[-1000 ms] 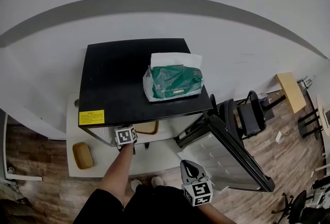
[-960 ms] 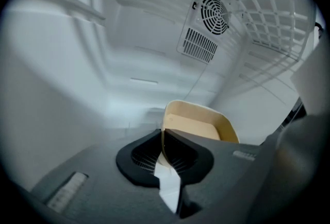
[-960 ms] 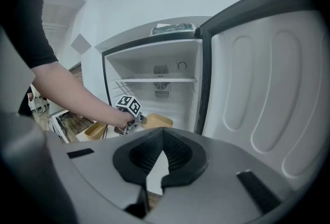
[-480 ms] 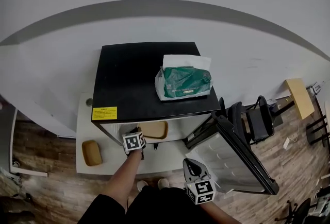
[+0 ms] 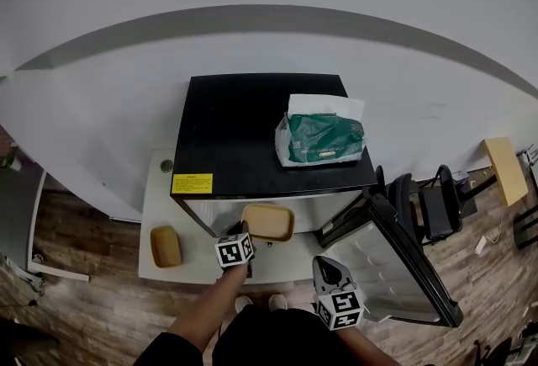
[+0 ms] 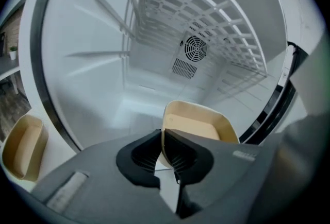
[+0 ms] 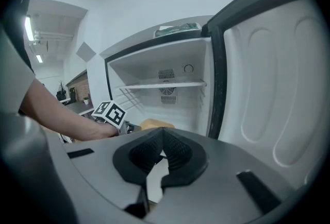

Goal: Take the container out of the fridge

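The shallow tan container [image 5: 269,221] sticks out of the open fridge [image 5: 261,129], just past the front edge of its black top. My left gripper [image 5: 255,241] is shut on the container's near rim. In the left gripper view the jaws [image 6: 162,144] pinch that rim, with the container [image 6: 198,124] stretching away toward the white fridge interior [image 6: 154,63]. My right gripper [image 5: 324,269] hangs shut and holds nothing, near the open fridge door [image 5: 395,263]. In the right gripper view it [image 7: 162,143] faces the fridge, and the container [image 7: 154,124] shows beside the left gripper's marker cube [image 7: 110,113].
A second tan container [image 5: 166,246] lies on the low white table [image 5: 155,204] left of the fridge, also seen as the tan container [image 6: 20,148]. A green tissue pack [image 5: 324,140] rests on the fridge top. A wire shelf [image 6: 206,22] spans the interior. Black chair [image 5: 437,204] at right.
The left gripper has drawn back toward me with the container, which has come out from under the fridge top. The right gripper has stayed low near the door.
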A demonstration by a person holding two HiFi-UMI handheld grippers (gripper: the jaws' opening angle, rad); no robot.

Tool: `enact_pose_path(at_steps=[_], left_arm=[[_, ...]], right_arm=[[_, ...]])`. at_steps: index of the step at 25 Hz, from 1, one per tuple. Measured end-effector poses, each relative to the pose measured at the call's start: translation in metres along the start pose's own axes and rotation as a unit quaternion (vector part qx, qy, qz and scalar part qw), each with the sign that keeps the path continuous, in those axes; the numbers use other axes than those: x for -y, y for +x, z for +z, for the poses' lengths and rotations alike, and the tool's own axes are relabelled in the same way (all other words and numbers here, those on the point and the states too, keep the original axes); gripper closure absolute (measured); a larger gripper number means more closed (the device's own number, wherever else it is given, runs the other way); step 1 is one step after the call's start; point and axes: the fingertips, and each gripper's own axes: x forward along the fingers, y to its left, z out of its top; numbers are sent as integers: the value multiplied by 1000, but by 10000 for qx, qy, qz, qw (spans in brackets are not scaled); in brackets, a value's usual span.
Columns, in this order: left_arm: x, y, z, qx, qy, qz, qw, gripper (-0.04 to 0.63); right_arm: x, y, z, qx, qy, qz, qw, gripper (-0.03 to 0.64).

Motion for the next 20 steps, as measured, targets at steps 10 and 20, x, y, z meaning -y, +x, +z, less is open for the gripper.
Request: enact_pose_path(at_steps=[10, 20], left_arm=[[26, -71, -1, 342, 264, -334, 9985, 565], [29, -171, 31, 1133, 658, -323, 9909, 565]], right_arm=[[5, 1, -9, -45, 58, 30, 10000, 623], [1, -7, -2, 59, 16, -2, 10000, 623]])
